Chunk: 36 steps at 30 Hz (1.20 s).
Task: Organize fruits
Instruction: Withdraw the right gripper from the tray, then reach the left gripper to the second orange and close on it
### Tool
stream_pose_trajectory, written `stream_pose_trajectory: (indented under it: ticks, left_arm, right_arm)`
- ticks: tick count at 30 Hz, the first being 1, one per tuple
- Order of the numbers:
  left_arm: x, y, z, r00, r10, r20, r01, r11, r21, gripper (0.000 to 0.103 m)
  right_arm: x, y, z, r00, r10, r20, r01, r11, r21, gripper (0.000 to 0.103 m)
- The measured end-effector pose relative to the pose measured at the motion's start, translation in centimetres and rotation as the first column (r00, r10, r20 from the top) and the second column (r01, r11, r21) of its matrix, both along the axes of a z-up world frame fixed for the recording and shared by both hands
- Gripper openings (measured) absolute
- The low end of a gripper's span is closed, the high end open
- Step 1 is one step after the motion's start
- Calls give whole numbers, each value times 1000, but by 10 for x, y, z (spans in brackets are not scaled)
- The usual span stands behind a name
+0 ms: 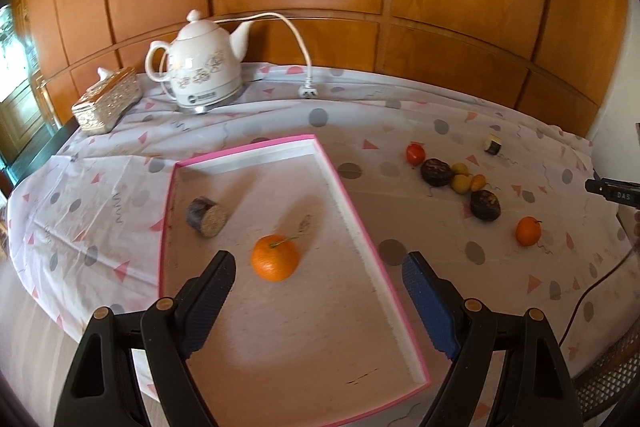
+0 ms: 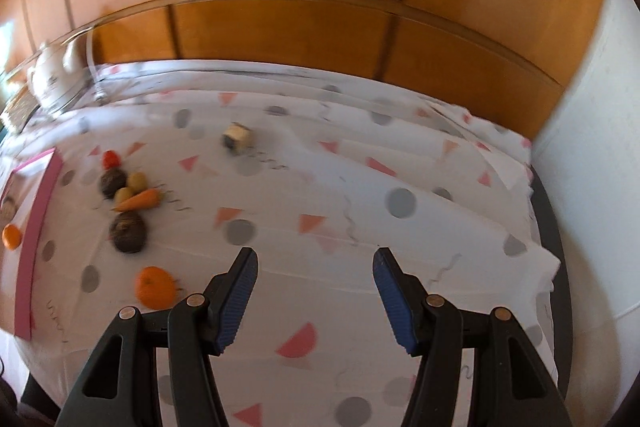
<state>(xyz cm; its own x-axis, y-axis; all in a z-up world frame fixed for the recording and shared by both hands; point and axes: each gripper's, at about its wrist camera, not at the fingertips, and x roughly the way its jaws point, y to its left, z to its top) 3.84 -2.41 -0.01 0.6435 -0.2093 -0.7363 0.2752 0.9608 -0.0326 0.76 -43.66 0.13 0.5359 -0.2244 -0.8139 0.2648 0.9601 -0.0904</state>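
A pink-rimmed white tray (image 1: 356,223) lies on the tablecloth. In it sit an orange (image 1: 275,257) and a dark cut piece (image 1: 207,216). My left gripper (image 1: 318,271) is open and empty just above the tray, near the orange. To the right lie a red fruit (image 1: 415,153), two dark round fruits (image 1: 435,171), small yellow fruits (image 1: 460,183), a second orange (image 1: 528,231) and a small cut piece (image 1: 493,144). My right gripper (image 2: 314,273) is open and empty over bare cloth; the orange (image 2: 155,287) lies at its left, with a carrot (image 2: 138,201) and dark fruits (image 2: 129,231) beyond.
A white electric kettle (image 1: 204,67) with its cord and plug (image 1: 307,91) stands at the back left, beside a gold tissue box (image 1: 107,99). A wood-panelled wall runs behind the table. The table's right edge (image 2: 548,227) meets a white wall.
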Motion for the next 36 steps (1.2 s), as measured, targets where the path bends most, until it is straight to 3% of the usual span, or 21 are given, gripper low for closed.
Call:
stream_pose_trajectory:
  ticks: [10,18,24,31,36]
  left_arm:
    - [3,-43,-2,995,-100,-28,100,995,4,86]
    - [9,-81,-10,983,-175,-65,175,985,-1,86]
    - [9,-111,-15,969,-235,-81,236,972,1,86]
    - [10,-161,-22,932,-346,-107,345,938,-24,83]
    - [8,-199,-31,897,-423,-129,424,905,-27,78]
  right_arm:
    - [-9,-58,-13,971,-238,-13,238,970,54,61]
    - [-32,-105,-26,885,-462,-57,466,878,108,61]
    - [-43,-127,-32,831,-550,-85,556,817,150,61]
    - [-62,-145,-30,756,-650,-73,650,735,192,61]
    - [-65,-152,-32,739,-669,-79,668,713,211,61]
